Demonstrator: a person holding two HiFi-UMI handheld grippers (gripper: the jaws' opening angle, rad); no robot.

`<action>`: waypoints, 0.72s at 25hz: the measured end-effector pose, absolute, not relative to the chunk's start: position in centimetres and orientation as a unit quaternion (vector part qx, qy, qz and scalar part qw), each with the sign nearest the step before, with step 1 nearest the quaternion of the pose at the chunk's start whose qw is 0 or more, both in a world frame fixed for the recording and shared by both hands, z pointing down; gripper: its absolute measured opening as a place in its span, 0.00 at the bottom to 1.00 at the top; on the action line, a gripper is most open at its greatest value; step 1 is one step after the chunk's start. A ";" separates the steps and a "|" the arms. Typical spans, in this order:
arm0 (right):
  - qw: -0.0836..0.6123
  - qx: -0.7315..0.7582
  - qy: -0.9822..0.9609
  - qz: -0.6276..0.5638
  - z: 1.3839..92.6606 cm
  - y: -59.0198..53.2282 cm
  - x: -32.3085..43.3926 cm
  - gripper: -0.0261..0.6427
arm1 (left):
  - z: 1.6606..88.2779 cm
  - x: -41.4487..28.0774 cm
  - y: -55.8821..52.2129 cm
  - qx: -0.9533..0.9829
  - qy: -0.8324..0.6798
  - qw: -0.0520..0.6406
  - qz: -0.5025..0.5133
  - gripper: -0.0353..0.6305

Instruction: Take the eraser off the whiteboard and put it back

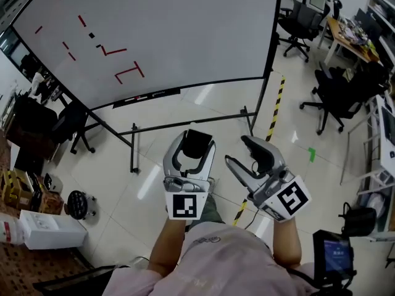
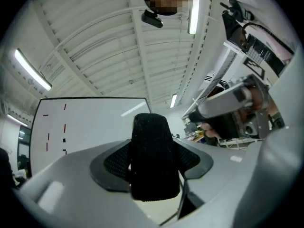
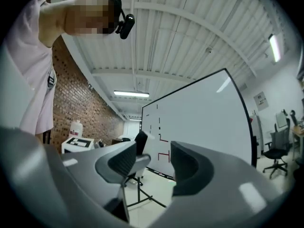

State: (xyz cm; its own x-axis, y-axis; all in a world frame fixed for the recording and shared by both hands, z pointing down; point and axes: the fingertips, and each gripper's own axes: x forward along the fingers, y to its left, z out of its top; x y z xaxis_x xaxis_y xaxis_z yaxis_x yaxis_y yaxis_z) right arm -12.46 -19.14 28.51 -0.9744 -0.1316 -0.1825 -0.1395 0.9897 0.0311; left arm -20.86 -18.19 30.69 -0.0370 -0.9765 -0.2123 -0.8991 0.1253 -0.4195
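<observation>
We hold the eraser (image 1: 197, 147) off the whiteboard (image 1: 173, 23), in the air in front of it and lower than its bottom edge. The left gripper (image 1: 195, 139) has it. Its jaws stand wide, yet they press on the eraser's two sides. In the left gripper view the black block fills the gap between the pads (image 2: 114, 161), with a paler layer on its underside. The whiteboard rises behind it, with red marks (image 1: 126, 73) on its face.

The right gripper (image 1: 237, 151) is also in front of the whiteboard, nearer its right post (image 1: 266, 73) than the left gripper is. Its jaws are well apart and hold nothing. Through the gap in the right gripper view we see only the whiteboard's lower part and the floor (image 3: 152, 194) below it.
</observation>
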 end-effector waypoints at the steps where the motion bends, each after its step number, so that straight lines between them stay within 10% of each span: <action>1: 0.092 -0.062 0.994 0.018 28.1 -17.7 -10.9 0.40 | 31.5 -18.1 -16.5 -0.664 0.711 0.215 -0.080 0.46; 11: -0.014 0.043 0.999 -0.001 30.8 -4.7 -4.0 0.53 | 32.8 -2.3 -5.3 -0.716 0.669 0.192 -0.050 0.46; 18: 0.023 0.080 0.993 -0.086 30.4 -1.7 -2.1 0.32 | 32.4 1.2 -2.2 -0.723 0.664 0.187 -0.036 0.46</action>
State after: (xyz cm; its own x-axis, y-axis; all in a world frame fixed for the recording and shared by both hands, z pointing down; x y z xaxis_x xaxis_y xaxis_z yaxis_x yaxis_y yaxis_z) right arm -2.14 -1.69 30.36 -0.9860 0.1555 -0.0601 0.1635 0.9721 -0.1680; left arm 1.16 -2.15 32.40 0.1163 -0.9737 -0.1959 -0.9466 -0.0489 -0.3188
